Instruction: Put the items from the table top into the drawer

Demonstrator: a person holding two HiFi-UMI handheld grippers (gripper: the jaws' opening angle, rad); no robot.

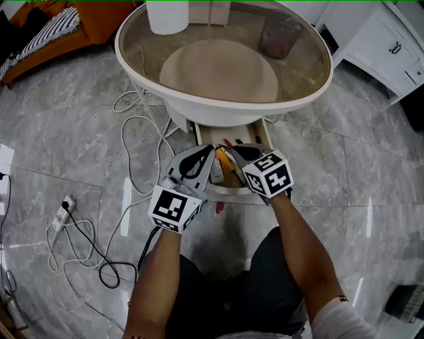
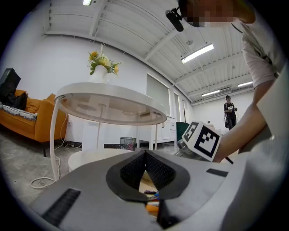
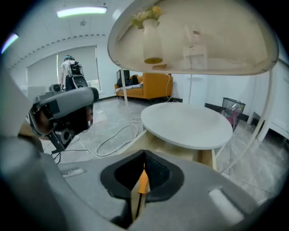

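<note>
Two grippers: we hold both side by side over the open pale wooden drawer (image 1: pixel 266 134), which juts out from under the round white table with a glass top (image 1: pixel 218 112).
Right gripper (image 3: pixel 144 158): its jaws are clamped on a slim orange pen-like stick with a dark tip (image 3: pixel 142 180), and it tilts down toward the drawer.
Orange stick: it is held in those jaws above the drawer, not lying in it.
Left gripper (image 2: pixel 145 155): its jaws are pressed together with nothing between them, and it points level.
Drawer contents: we see a few small pens and the like, too small to tell apart.
Table top: a white cylindrical vase (image 1: pixel 167 16) and a clear reddish cup (image 1: pixel 278 36) stand there, well apart.
Floor: white and black cables (image 1: pixel 132 132) trail over grey marble tiles (image 1: pixel 59 132).
</note>
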